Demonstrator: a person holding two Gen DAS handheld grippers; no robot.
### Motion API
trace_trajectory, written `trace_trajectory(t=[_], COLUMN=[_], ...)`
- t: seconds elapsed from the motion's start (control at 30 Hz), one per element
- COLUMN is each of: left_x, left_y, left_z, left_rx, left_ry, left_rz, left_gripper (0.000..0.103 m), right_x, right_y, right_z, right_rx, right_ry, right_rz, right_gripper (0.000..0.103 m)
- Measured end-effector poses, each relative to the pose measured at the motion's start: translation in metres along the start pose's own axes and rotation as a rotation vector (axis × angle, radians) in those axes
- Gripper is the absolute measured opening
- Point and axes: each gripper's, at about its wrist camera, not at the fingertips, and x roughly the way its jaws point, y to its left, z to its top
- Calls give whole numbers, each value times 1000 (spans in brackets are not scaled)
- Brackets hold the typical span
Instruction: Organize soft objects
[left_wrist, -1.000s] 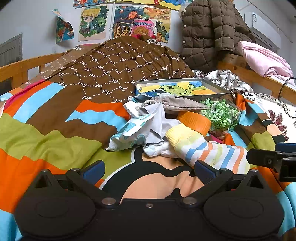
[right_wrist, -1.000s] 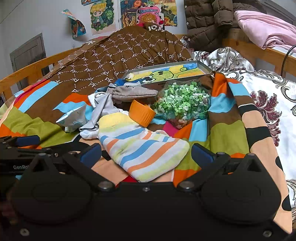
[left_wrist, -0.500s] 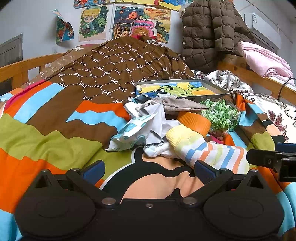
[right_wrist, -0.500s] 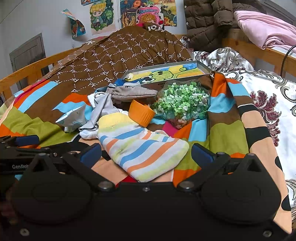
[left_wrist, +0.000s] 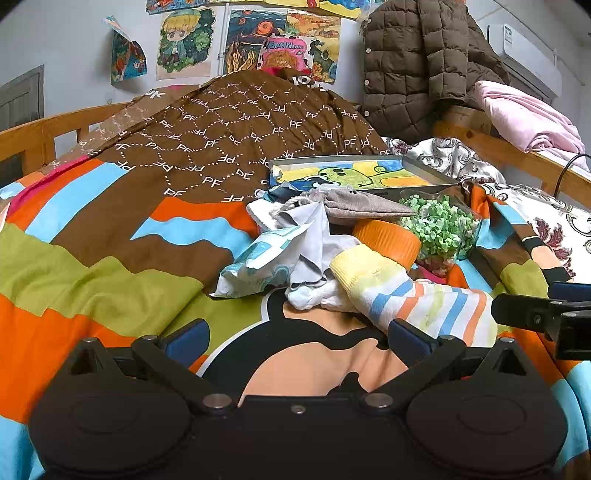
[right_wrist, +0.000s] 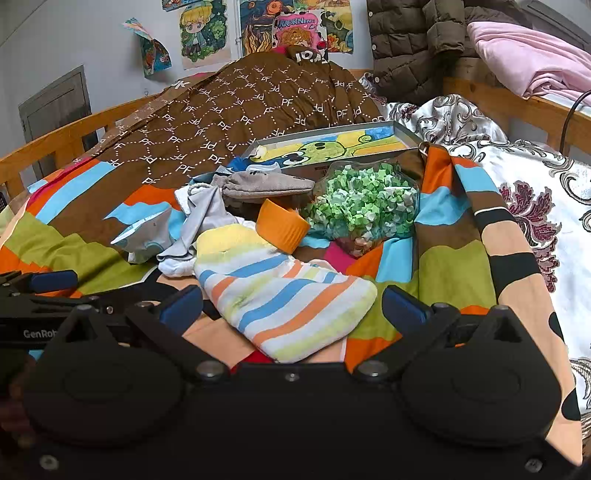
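On the bed, over a bright patchwork quilt (right_wrist: 454, 266), lies a small heap of soft things, and the nearest of them is a striped sock (right_wrist: 280, 295) with a yellow cuff, lying flat just ahead of the right gripper (right_wrist: 291, 306), whose blue-padded fingers stand wide apart with nothing between them. The left gripper (left_wrist: 295, 336) is likewise spread and empty, low over the quilt, with the sock's cuff end (left_wrist: 365, 266) just ahead and to its right. The sock looks light, limp and thick-knitted, so it should bunch and fold under a pinch rather than slip; I judge the best hold to be the ribbed cuff or the flat middle, where both layers can be caught at once. Behind it are a crumpled pale grey cloth (right_wrist: 207, 218), a grey drawstring pouch (right_wrist: 266, 186) and a crinkly tissue packet (right_wrist: 147, 236), all touching or overlapping, so lifting one may drag its neighbour. The jar of green paper stars (right_wrist: 362, 206) with its orange lid (right_wrist: 280, 225) is rigid and rests against the pile; it could roll if nudged.
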Motion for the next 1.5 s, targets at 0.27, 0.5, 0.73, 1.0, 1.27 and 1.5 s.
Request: trace_trajectory(t=[0.27,0.5,0.73,1.0,1.27,1.5], left_x=[2,4,2,9,56,74], left_y=[-1,-1,4,25,36,42], left_z=[-1,9,43,97,82,80], left_rx=[8,49,220,467,536,494], left_ry=[3,-18,-58,-16,88,160], left_rz=[4,26,13,-20,-90,-178], left_gripper=[102,102,102,102,90,55], right_x=[0,4,14,61,115,138], right_y=[0,1,12,48,65,56], right_z=[0,8,42,93,90,75], right_rx=[-2,-128,-397,-571,-634,-622], right_ry=[1,16,65,275,317,438], right_rz=[-1,27,139,243,221,293], right_gripper=[103,103,103,102,86,64])
